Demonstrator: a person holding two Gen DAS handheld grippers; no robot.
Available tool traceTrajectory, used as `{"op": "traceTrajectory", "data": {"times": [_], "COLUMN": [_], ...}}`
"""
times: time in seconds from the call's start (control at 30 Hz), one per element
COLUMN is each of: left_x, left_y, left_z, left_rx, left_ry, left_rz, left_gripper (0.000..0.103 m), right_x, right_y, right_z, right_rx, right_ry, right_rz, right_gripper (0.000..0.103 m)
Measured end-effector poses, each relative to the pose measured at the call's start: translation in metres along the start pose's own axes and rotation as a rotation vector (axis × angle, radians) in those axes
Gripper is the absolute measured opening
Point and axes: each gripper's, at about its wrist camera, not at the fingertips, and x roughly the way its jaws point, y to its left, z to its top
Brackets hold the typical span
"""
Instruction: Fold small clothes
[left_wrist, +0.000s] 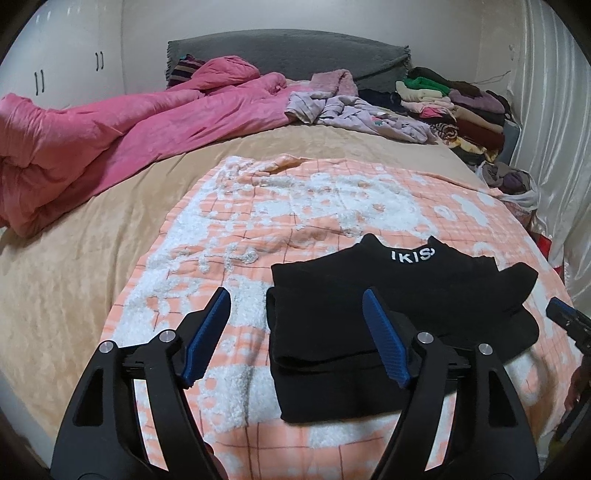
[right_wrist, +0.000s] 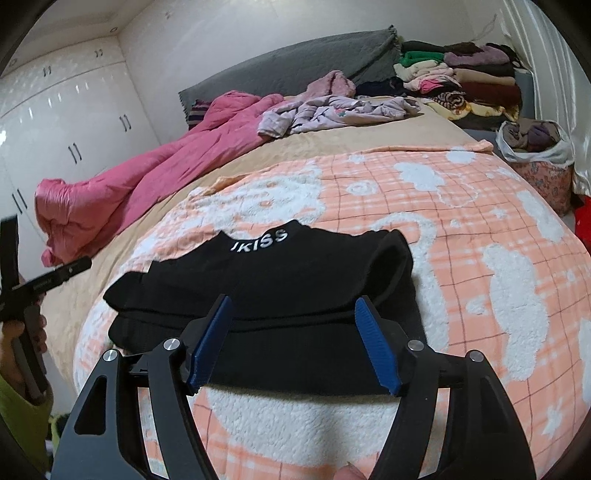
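A black folded garment (left_wrist: 332, 280) with white lettering on its collar lies flat on an orange-and-white checked blanket (left_wrist: 258, 206) spread over the bed. My left gripper (left_wrist: 295, 295) is open and hovers over the garment's near left part; its right finger is above the cloth and its left finger above the blanket. Nothing is held between its blue pads. In the right wrist view the same garment (right_wrist: 295, 266) lies straight ahead. My right gripper (right_wrist: 293, 299) is open above the garment's near edge, holding nothing. A person's hand (right_wrist: 14, 332) holds the left gripper's handle at the far left.
A crumpled pink duvet (left_wrist: 92, 129) covers the bed's left side. Loose lilac clothes (left_wrist: 354, 110) lie near the grey headboard (left_wrist: 288, 51). A stack of folded clothes (left_wrist: 461, 107) sits at the back right, with a bag of clothes (right_wrist: 535, 144) beside the bed. White wardrobe doors (right_wrist: 74, 122) stand to the left.
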Motion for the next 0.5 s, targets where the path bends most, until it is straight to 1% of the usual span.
{"op": "traceTrajectory", "data": {"times": [0.07,0.2,0.33,0.4,0.43,0.47,0.5], "left_x": [-0.001,-0.001,0.003,0.006,0.008,0.012,0.014], "left_y": [-0.001,-0.008,-0.019,-0.022,-0.024,-0.026,-0.028], "left_z": [-0.003,-0.013,-0.032,-0.042,-0.046,-0.052,-0.056], "left_rx": [0.0,0.016,0.052,0.055,0.057,0.064,0.071], "left_ry": [0.004,0.021,0.043,0.057,0.067,0.082,0.091], "left_rz": [-0.007,-0.021,-0.03,-0.037,-0.044,-0.049,-0.05], "left_gripper": [0.07,0.07,0.07,0.061,0.053,0.047,0.045], "right_x": [0.001,0.004,0.009,0.011,0.013,0.015,0.017], "right_y": [0.004,0.011,0.014,0.016,0.018,0.019,0.02], "right_z": [-0.002,-0.007,-0.015,-0.019,-0.023,-0.025,-0.027], "right_rx": [-0.018,-0.04,-0.057,-0.074,-0.087,-0.1,-0.11], "right_ry": [0.009,0.019,0.043,0.055,0.063,0.07,0.075], "right_rz": [0.003,0.003,-0.001,-0.006,-0.009,-0.011,-0.014], "right_gripper": [0.068,0.068,0.068,0.067,0.061,0.056,0.051]}}
